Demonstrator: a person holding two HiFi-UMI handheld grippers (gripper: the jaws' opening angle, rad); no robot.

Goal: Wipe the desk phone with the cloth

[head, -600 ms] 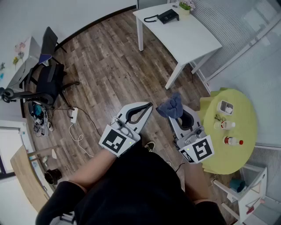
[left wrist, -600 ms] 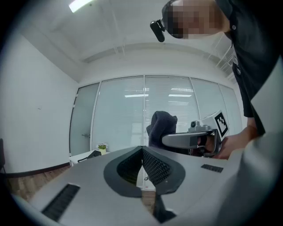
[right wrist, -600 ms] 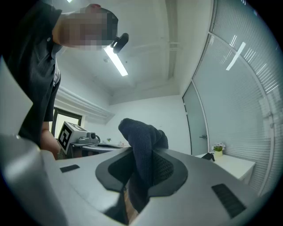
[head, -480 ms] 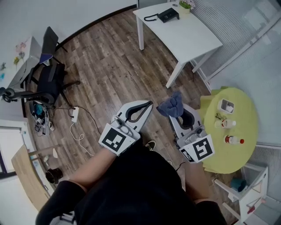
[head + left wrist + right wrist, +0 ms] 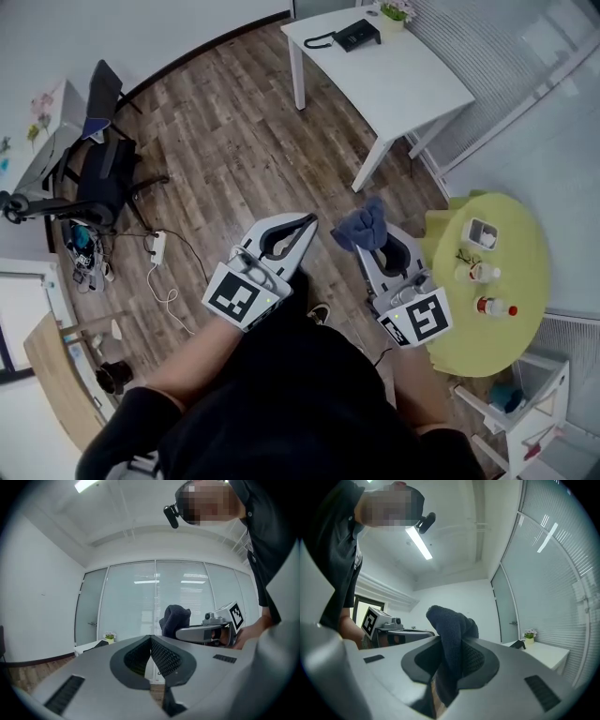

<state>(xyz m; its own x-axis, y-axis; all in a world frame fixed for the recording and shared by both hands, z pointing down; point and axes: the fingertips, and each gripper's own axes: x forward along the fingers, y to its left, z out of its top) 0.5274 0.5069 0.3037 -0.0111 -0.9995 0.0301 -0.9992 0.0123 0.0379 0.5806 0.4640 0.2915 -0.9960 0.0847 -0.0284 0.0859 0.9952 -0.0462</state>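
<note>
The right gripper (image 5: pixel 371 246) was clamped on a dark blue cloth (image 5: pixel 362 225). In the right gripper view the fabric was pinched between the jaws, bunched above them and trailing below. The left gripper (image 5: pixel 306 225) had its jaws fully together with nothing between them. Both were held over the wood floor (image 5: pixel 225 141), near the person. The desk phone (image 5: pixel 357 35) sat at the far end of the white table (image 5: pixel 412 89), well apart from either tool, with a black handset or cord lying just left of it.

The likely trouble lay at the phone. The cloth was gripped only by a fold, so a firm wipe could pull it loose from the jaws. A sideways stroke could also shove the light phone along the table, drag the handset by its cord, or knock over the small plant pot (image 5: pixel 395 14) just right of it.

On the yellow round table (image 5: pixel 525 234) at the right stood an open white box (image 5: pixel 483 230), its contents too small to make out. Two bottles (image 5: pixel 473 273) stood nearer.
</note>
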